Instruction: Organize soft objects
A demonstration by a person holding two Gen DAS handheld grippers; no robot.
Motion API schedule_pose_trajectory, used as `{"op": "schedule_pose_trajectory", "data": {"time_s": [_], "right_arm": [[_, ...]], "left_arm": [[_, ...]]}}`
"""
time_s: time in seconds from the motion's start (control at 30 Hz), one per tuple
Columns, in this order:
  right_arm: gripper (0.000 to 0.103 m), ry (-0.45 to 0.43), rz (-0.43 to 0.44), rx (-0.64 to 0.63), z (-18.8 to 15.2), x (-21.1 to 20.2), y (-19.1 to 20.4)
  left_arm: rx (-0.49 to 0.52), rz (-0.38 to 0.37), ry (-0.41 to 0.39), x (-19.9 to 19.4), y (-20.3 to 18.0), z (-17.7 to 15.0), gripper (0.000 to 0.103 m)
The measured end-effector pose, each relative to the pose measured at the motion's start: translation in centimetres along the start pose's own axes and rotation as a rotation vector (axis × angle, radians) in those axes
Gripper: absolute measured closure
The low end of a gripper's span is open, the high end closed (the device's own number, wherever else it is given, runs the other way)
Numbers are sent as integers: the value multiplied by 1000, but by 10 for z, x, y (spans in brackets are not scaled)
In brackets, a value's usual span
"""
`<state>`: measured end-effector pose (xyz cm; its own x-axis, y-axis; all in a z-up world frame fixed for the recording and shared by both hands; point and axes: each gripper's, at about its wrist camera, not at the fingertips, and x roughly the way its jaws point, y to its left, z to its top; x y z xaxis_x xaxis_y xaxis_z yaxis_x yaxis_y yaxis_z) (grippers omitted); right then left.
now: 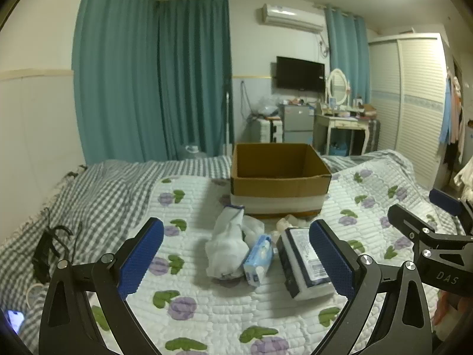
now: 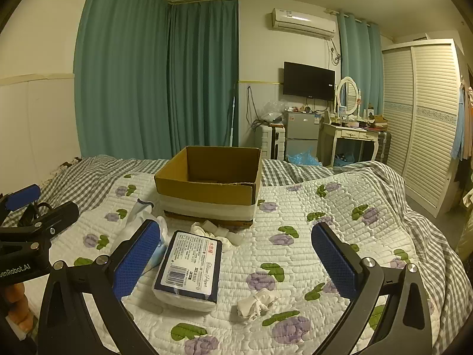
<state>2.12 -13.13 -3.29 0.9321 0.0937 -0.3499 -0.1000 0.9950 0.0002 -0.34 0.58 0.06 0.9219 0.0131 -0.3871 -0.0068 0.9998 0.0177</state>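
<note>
An open cardboard box point(image 1: 279, 190) point(image 2: 207, 190) stands on the floral quilt. In front of it lie a crumpled white cloth point(image 1: 227, 244), a small blue tissue pack point(image 1: 258, 259), a large wrapped tissue pack point(image 1: 301, 261) point(image 2: 189, 269), white socks by the box point(image 2: 215, 232) and a small knotted white bundle point(image 2: 255, 300). My left gripper point(image 1: 236, 257) is open and empty, hovering above the cloth and tissue packs. My right gripper point(image 2: 236, 257) is open and empty, above the quilt between the large pack and the bundle; it also shows in the left wrist view point(image 1: 425, 207).
The quilt point(image 2: 340, 216) lies over a grey checked sheet point(image 1: 97, 189). A black cable point(image 1: 48, 245) and a phone point(image 1: 14, 321) lie at the left bed edge. Beyond the bed stand a dresser point(image 2: 351, 136), a small fridge point(image 2: 301, 133) and a wardrobe point(image 2: 425, 118).
</note>
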Motion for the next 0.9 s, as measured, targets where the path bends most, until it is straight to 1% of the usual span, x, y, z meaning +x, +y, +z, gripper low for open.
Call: {"op": "schedule_pose_trajectory", "data": {"time_s": [0.33, 0.9], "right_arm": [[0, 4, 1, -3, -3, 1, -1], [0, 10, -2, 2, -4, 2, -1]], "left_arm": [[1, 20, 3, 2, 1, -3, 2], [3, 22, 7, 2, 0, -7, 2]]}}
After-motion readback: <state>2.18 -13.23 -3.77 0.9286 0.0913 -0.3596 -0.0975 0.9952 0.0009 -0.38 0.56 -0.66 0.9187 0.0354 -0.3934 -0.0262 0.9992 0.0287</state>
